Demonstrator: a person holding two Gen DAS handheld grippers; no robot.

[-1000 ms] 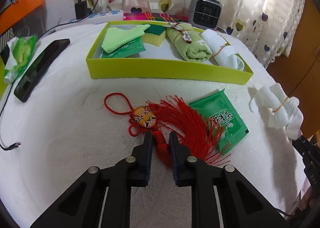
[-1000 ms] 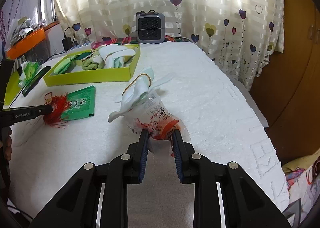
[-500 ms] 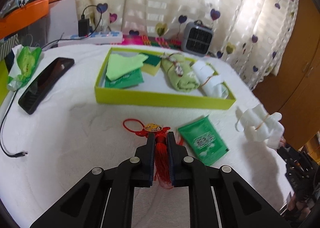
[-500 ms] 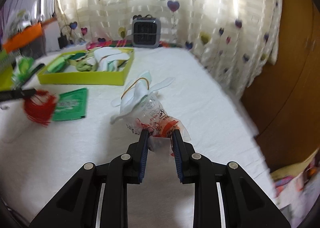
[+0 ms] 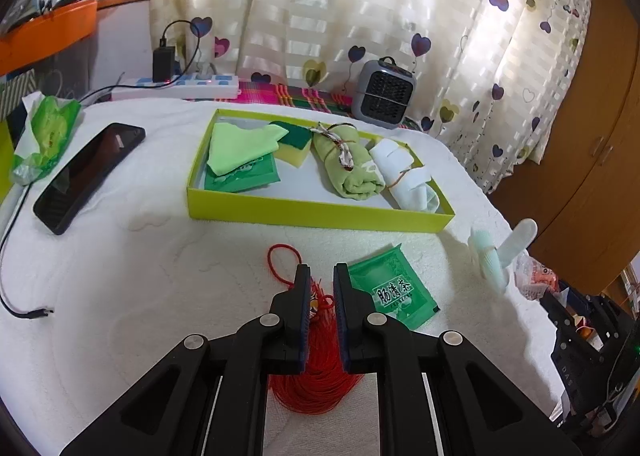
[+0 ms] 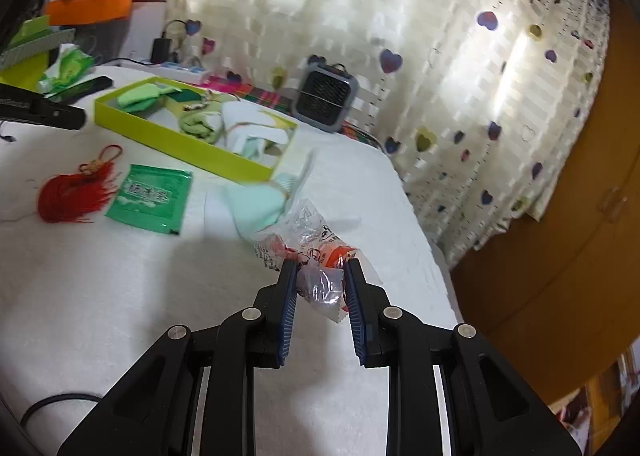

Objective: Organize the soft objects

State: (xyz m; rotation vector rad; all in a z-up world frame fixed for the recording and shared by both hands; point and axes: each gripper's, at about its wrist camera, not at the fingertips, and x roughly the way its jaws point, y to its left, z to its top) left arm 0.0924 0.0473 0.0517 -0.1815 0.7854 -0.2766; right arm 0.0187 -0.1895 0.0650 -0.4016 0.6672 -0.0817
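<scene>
Red tassel ornament [image 5: 316, 376] now clamped in the left gripper [image 5: 320, 288], whose jaws have just closed on it, lifted off the white surface [image 5: 140, 296], ready for the yellow-green tray [image 5: 312, 215]; right gripper [image 6: 320, 288] clamped on a clear snack packet [image 6: 316, 256].

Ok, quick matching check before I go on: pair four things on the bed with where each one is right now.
Things:
1 red tassel
2 clear plastic bag
3 yellow sponge
4 green tea packet

Places:
A inside the yellow-green tray
B loose on the white cover
C in the left gripper
D in the right gripper

Pairs: 1-C, 2-D, 3-A, 4-B
</scene>
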